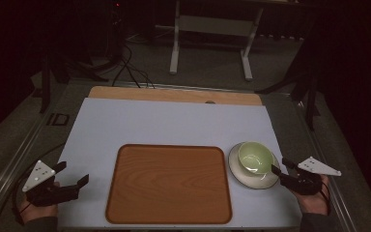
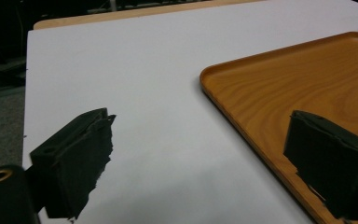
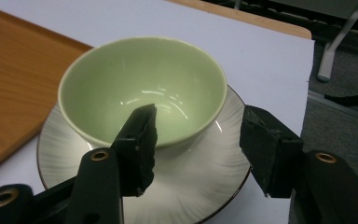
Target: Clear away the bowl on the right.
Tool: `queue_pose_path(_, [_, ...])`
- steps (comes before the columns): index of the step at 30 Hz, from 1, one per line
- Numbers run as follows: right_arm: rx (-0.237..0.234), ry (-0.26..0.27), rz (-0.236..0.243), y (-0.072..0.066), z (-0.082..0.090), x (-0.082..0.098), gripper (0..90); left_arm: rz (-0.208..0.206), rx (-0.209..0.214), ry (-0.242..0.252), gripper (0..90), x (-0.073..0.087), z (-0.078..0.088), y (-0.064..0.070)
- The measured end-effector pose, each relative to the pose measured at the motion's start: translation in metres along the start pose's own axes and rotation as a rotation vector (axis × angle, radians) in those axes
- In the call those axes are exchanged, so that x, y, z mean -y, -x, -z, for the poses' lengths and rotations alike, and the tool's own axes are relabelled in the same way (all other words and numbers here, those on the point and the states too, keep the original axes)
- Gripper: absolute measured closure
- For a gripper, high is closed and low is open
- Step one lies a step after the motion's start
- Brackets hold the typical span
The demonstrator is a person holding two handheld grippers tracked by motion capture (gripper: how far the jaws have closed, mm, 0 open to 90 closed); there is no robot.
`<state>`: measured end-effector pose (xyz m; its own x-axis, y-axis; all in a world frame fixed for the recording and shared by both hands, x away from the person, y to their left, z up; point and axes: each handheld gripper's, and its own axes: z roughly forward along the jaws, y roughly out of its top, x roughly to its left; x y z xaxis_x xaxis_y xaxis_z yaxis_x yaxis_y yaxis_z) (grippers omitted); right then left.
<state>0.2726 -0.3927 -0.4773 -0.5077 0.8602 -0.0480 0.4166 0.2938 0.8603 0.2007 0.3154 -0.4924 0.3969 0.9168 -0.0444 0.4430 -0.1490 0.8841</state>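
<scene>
Item: green bowl (image 3: 142, 88) on white plate (image 3: 200, 186) near table's right edge; right gripper (image 3: 198, 135) open astride its rim — close squarely; left gripper (image 2: 200, 163) open, idle.

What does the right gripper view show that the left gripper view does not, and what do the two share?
Right gripper view alone: a pale green bowl standing on a white ribbed plate, with the right gripper open, one jaw inside the bowl's rim and one outside. Left gripper view alone: the left gripper, open above the bare white table sheet beside the tray. Both share: the wooden tray and that white sheet.
</scene>
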Motion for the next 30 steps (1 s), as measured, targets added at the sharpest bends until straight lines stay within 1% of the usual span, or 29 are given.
queue_pose_path(5, [-0.005,0.005,-0.011,0.0,0.0,-0.002,45.0,0.004,0.01,0.002,9.1,0.0,0.0,0.0])
queue_pose_path(9, [-0.004,0.008,-0.011,0.0,0.0,-0.003,44.1,-0.006,0.021,0.005,9.1,0.0,0.0,0.0])
queue_pose_path(12, [-0.006,0.014,-0.01,-0.001,-0.001,-0.004,42.9,-0.005,0.021,0.006,9.1,0.0,0.0,0.001])
queue_pose_path(16, [-0.007,0.007,-0.004,-0.003,-0.004,-0.007,41.1,-0.004,0.016,0.008,9.0,0.0,-0.001,0.001])
queue_pose_path(23, [-0.023,0.005,0.002,-0.004,-0.009,-0.014,39.6,0.005,0.002,0.017,9.0,0.0,0.001,0.0])
queue_pose_path(30, [-0.011,-0.013,-0.002,-0.001,-0.018,-0.021,31.4,0.007,-0.005,0.022,9.1,0.001,0.002,-0.001])
